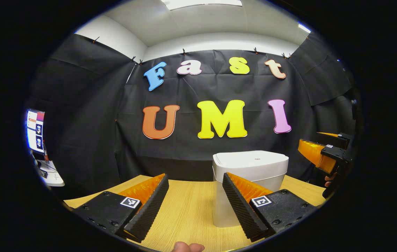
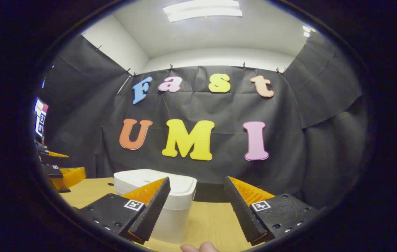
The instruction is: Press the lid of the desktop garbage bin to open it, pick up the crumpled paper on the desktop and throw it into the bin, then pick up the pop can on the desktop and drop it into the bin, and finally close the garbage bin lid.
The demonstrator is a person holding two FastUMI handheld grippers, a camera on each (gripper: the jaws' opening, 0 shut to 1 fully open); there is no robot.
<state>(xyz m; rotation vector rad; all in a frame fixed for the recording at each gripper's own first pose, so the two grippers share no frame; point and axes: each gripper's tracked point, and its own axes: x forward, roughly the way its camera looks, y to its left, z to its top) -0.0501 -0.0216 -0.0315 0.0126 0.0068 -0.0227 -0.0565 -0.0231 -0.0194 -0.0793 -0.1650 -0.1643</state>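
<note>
Bin lid shut, no readable label; both tongs spread, empty.

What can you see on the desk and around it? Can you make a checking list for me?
Surface: wooden table, bare where it shows.
Job's things: white garbage bin stands upright, lid shut; crumpled paper and pop can: nothing seen.
Clutter: nothing seen.
Grippers: left hand-held gripper open, holding nothing, bin just beyond it; right hand-held gripper open, holding nothing, bin behind its left finger.
Cables: nothing seen.
Surroundings: black cloth wall, lit screen at far left, ceiling light.
</note>
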